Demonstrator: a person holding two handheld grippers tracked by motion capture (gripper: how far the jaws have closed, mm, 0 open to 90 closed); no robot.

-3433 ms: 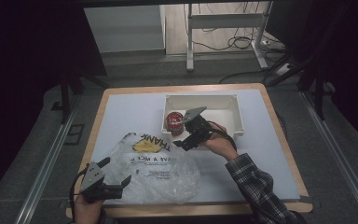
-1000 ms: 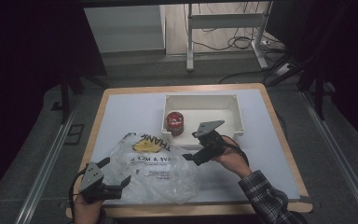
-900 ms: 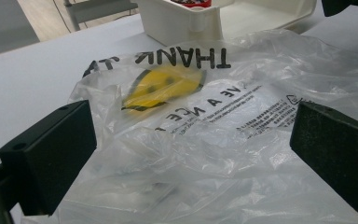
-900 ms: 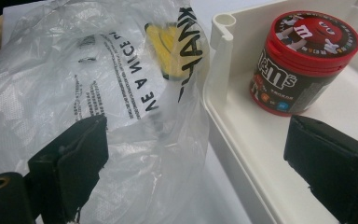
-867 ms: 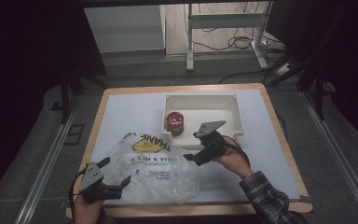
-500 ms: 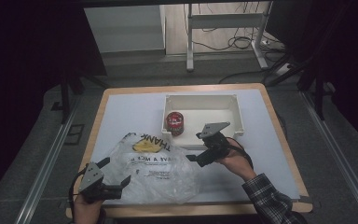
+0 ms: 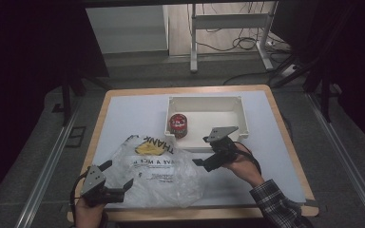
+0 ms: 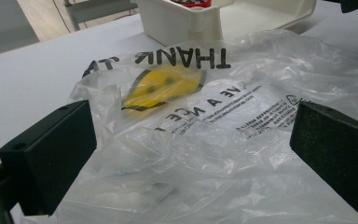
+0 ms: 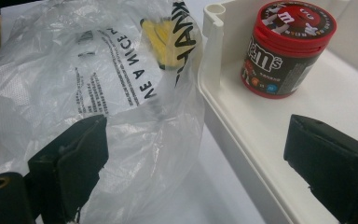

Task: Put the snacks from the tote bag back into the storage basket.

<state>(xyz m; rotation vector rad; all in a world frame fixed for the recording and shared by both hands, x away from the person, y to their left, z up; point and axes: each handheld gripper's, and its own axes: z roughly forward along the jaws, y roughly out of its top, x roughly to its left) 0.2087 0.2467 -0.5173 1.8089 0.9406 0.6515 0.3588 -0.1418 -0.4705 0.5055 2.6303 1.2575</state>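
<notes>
**op:** Hovering both grippers rn. Left gripper (image 7: 111,183) sits at the near edge of the plastic bag (image 7: 159,171), jaws wide, bag between them but not pinched. Right gripper (image 7: 208,159) also wide, empty, by the bag's far side next to the white bin (image 7: 240,116). M&M's tub (image 9: 286,49) stands upright in the bin's corner.

**reply:** imo pinch one layer only w/ left, then right grabs the opposite rim so the mouth opens. Go slow, film's slippery.
</notes>
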